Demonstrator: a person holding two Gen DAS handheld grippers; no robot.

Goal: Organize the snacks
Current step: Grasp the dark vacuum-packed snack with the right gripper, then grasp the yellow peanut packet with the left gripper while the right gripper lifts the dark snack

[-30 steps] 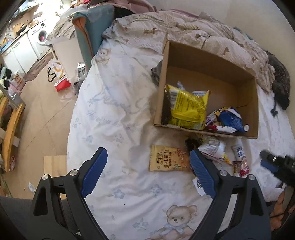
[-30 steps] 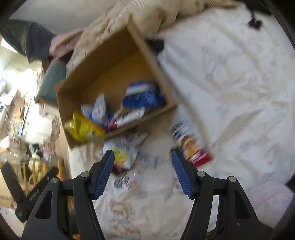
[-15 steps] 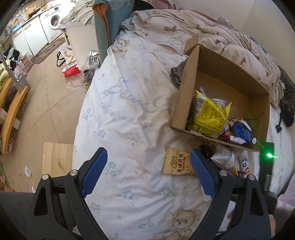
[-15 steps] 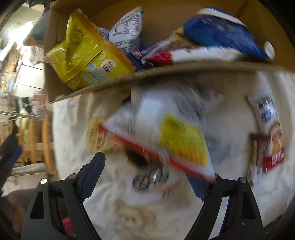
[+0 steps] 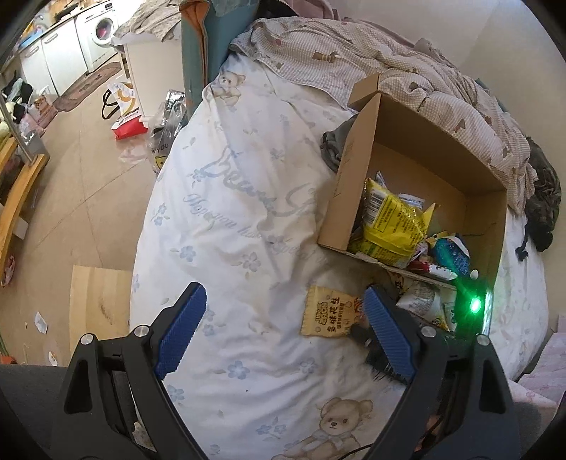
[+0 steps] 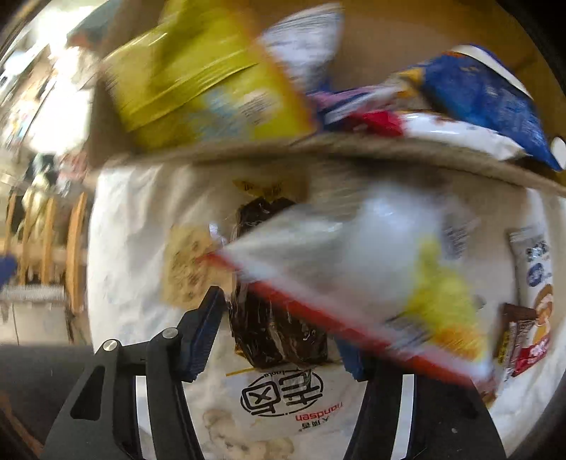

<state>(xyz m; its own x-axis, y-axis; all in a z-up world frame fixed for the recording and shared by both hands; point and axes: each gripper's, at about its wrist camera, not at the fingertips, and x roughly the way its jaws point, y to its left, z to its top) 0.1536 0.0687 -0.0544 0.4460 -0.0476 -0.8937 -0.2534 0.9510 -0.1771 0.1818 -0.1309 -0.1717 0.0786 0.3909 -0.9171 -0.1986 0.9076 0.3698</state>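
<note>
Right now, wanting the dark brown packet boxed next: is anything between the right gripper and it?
Yes. A red-edged white bag overlaps the right side of the dark brown packet and hides one finger's tip. The right gripper has just been closing its jaws, the packet between them.

Place: lived-in home, bedroom opening onto a laundry and kitchen corner.
Bed (image 5: 226,219): white sheet printed with teddy bears and blue flowers.
Far edge of bed: rumpled checked duvet (image 5: 371,67).
Top left: front-loading washing machine (image 5: 100,30) beside white cabinets (image 5: 46,67).
Floor (image 5: 81,191): beige tiles, shopping bags (image 5: 123,106) near the bed's edge.
</note>
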